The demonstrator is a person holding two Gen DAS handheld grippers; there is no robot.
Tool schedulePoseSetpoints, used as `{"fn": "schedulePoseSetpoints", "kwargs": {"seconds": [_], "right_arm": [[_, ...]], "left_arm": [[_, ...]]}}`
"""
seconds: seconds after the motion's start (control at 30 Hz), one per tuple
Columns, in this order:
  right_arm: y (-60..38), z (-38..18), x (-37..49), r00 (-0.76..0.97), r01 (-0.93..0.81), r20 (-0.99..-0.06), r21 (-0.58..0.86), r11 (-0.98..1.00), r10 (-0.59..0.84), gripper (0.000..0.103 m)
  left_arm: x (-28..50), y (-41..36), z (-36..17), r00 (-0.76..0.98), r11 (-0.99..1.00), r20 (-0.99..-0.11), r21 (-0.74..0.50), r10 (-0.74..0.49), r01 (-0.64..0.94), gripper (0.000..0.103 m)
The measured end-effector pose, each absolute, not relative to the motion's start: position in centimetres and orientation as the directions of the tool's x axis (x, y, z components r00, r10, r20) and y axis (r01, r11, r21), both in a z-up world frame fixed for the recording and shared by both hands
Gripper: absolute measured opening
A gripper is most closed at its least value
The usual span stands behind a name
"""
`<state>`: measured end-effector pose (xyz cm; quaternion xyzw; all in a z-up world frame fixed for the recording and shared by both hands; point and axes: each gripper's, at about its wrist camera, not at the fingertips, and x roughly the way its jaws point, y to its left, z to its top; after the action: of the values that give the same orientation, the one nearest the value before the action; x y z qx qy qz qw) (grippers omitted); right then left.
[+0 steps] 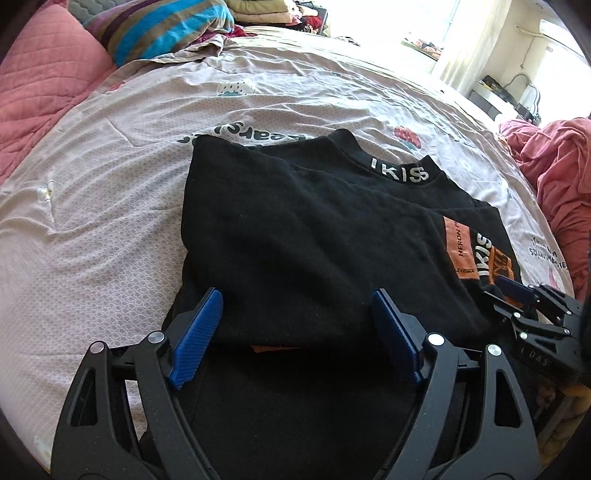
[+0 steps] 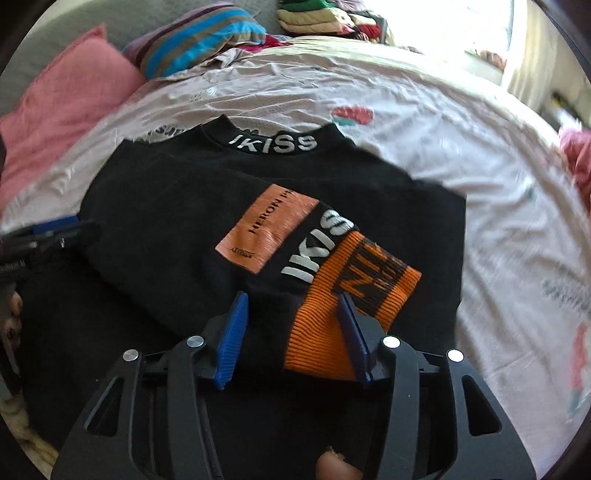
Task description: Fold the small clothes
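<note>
A black sweatshirt [image 1: 314, 236] with a white-lettered collar and an orange patch lies partly folded on the bed; it also shows in the right wrist view [image 2: 177, 206]. Its sleeve with an orange ribbed cuff [image 2: 343, 295] is folded across the body. My left gripper [image 1: 297, 321] is open, its blue pads either side of the near folded edge. My right gripper [image 2: 293, 325] is open, its pads straddling the sleeve end and orange cuff. The right gripper also shows at the right edge of the left wrist view [image 1: 524, 299], and the left gripper at the left edge of the right wrist view [image 2: 55, 232].
The bed sheet [image 1: 110, 192] is pale with printed figures. Pink pillows [image 1: 40, 85] and a striped pillow [image 1: 162, 29] lie at the head. A pink blanket [image 1: 557, 177] is heaped on the right. Stacked clothes [image 2: 321, 14] sit at the far end.
</note>
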<state>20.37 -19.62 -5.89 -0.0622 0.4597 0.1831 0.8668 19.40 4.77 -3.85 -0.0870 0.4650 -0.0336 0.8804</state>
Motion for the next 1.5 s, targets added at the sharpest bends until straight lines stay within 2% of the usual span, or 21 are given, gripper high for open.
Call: {"fn": "schedulePoseSetpoints", "kwargs": {"seconds": [0.23,0.33,0.5,0.57,0.77,0.9,1.5], "right_arm": [[-19.5,-4.9,18.9,0.551,-0.370,-0.794,0.043,0.928,0.256,0.052],[-19.8,-4.3,18.4,0.564,-0.375,-0.777,0.060,0.925,0.280,0.066],[-20.3,-2.8,17.5,0.594,-0.377,-0.743,0.082,0.923,0.309,0.074],[-20.4,-2.4,17.3,0.598,-0.377,-0.734,0.095,0.921,0.321,0.081],[-20.9,-1.1,16.7,0.623,-0.367,-0.706,0.118,0.923,0.338,0.094],[-21.4,-0.2,16.1,0.650,-0.357,-0.681,0.119,0.927,0.338,0.097],[-22.4,2.2,13.5,0.690,-0.353,-0.637,0.119,0.928,0.344,0.098]], "left_arm": [[18.8,4.6,-3.4,0.572,0.984,-0.809,-0.177,-0.135,-0.019,0.075],[18.6,4.7,-3.0,0.577,0.983,-0.805,-0.184,-0.138,-0.022,0.075],[18.0,4.8,-2.2,0.588,0.981,-0.796,-0.194,-0.145,-0.020,0.079],[17.8,4.7,-1.9,0.593,0.981,-0.791,-0.196,-0.147,-0.018,0.081],[16.9,4.6,-0.7,0.616,0.978,-0.772,-0.206,-0.153,-0.016,0.092],[16.5,4.7,0.1,0.628,0.978,-0.763,-0.210,-0.155,-0.015,0.093],[13.3,5.1,1.9,0.655,0.983,-0.746,-0.180,-0.125,-0.018,0.093]]}}
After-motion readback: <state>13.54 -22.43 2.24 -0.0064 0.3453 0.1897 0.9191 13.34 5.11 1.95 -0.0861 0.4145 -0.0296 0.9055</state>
